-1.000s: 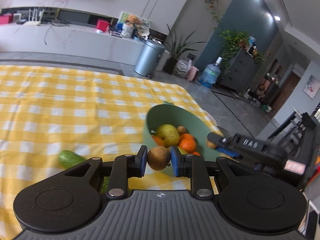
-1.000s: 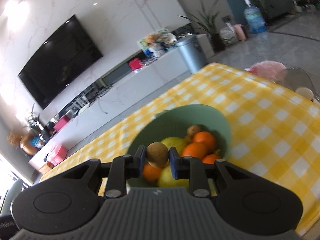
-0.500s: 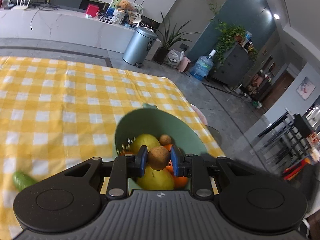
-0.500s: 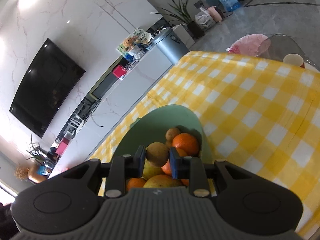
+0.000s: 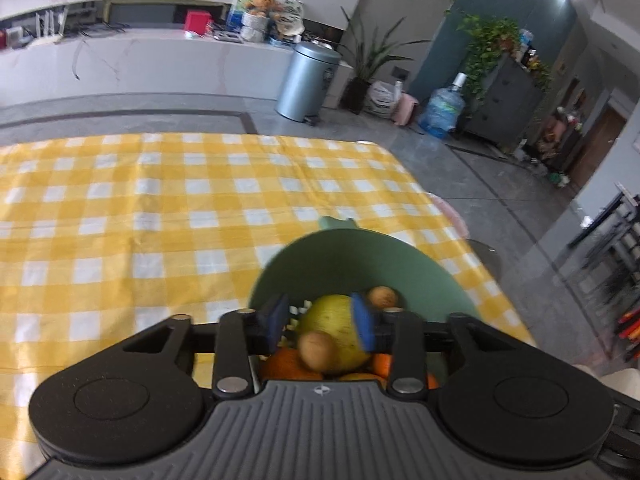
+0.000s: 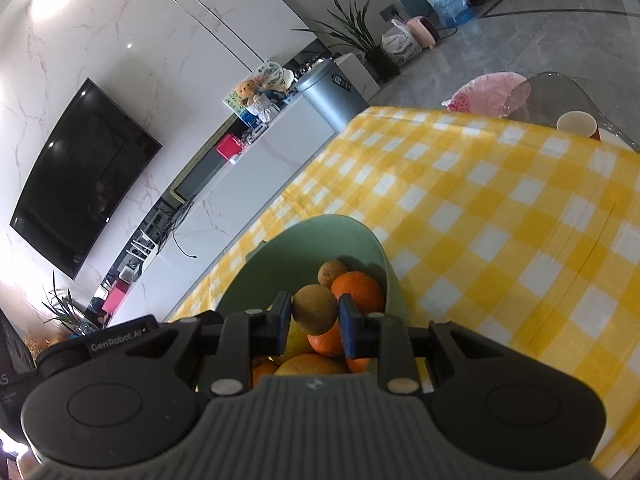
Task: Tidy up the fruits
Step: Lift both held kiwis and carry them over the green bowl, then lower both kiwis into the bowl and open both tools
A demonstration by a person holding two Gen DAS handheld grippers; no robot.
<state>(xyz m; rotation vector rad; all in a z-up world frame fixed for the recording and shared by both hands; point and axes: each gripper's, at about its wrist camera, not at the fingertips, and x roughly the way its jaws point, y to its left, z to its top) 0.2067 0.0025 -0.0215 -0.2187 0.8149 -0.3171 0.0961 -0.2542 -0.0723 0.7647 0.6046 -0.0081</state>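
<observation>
A green bowl (image 5: 352,256) on the yellow checked tablecloth holds a yellow-green pear (image 5: 336,320), oranges (image 6: 358,290) and small brown fruits. My left gripper (image 5: 322,322) is open above the bowl, and a small brown fruit (image 5: 316,350) sits loose below its jaws, over the pile. My right gripper (image 6: 314,314) is shut on another small brown fruit (image 6: 314,308) and holds it over the same bowl (image 6: 304,252). Another brown fruit (image 6: 332,272) lies at the bowl's far side.
The checked tablecloth (image 5: 140,208) stretches left and far of the bowl. A paper cup (image 6: 576,124) and a clear chair stand past the table's far right edge. A metal bin (image 5: 308,80) stands on the floor beyond.
My left gripper has opened and let go of its brown fruit, which has dropped toward the pile. My right gripper has kept its fruit and stayed over the bowl.
</observation>
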